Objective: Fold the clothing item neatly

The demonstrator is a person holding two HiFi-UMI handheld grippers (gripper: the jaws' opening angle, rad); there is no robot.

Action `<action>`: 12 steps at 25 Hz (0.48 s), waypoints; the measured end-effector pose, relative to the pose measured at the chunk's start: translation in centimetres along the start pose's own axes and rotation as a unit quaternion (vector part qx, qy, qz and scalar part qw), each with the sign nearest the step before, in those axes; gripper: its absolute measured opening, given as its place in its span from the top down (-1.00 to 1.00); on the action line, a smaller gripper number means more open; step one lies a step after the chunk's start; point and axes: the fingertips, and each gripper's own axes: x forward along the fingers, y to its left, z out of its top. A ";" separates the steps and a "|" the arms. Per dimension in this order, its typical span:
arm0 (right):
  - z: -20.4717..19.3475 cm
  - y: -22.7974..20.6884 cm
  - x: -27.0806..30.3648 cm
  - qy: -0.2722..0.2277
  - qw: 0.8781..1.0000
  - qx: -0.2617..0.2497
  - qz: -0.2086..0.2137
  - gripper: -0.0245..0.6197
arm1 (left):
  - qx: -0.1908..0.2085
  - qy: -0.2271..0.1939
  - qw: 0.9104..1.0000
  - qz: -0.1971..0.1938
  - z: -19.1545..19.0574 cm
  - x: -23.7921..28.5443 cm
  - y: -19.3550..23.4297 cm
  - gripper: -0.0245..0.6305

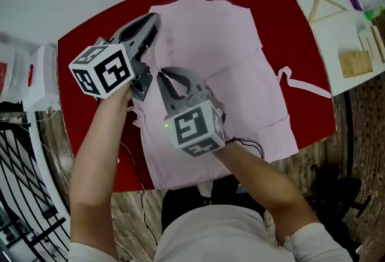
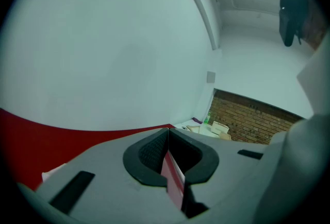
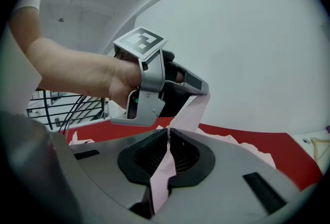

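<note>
Spread across rounded red table: pale pink cloth garment. Pinched at its left edge by left gripper, jaws closed on fabric. Just nearer, clamped likewise by right gripper. Far right, on white side table: wooden hanger, wooden block.

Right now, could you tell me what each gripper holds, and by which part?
Both pinch the pink garment: left gripper and right gripper clamp its edge, at the head view's left.
</note>
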 end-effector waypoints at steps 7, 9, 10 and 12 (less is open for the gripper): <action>-3.8 -3.6 -1.8 0.025 0.999 0.038 -0.018 0.84 | -0.013 0.046 0.999 -0.020 -4.1 5.5 -2.4 0.89; -4.9 -4.7 -2.0 0.031 0.998 0.050 -0.025 0.84 | -0.013 0.056 0.998 -0.024 -5.1 7.0 -3.0 0.89; -5.4 -5.2 -2.1 0.036 0.997 0.057 -0.028 0.84 | -0.011 0.061 0.998 -0.025 -5.6 7.7 -3.2 0.89; -6.8 -6.1 -2.2 0.046 0.996 0.070 -0.033 0.84 | -0.010 0.074 0.997 -0.026 -6.9 8.9 -3.5 0.89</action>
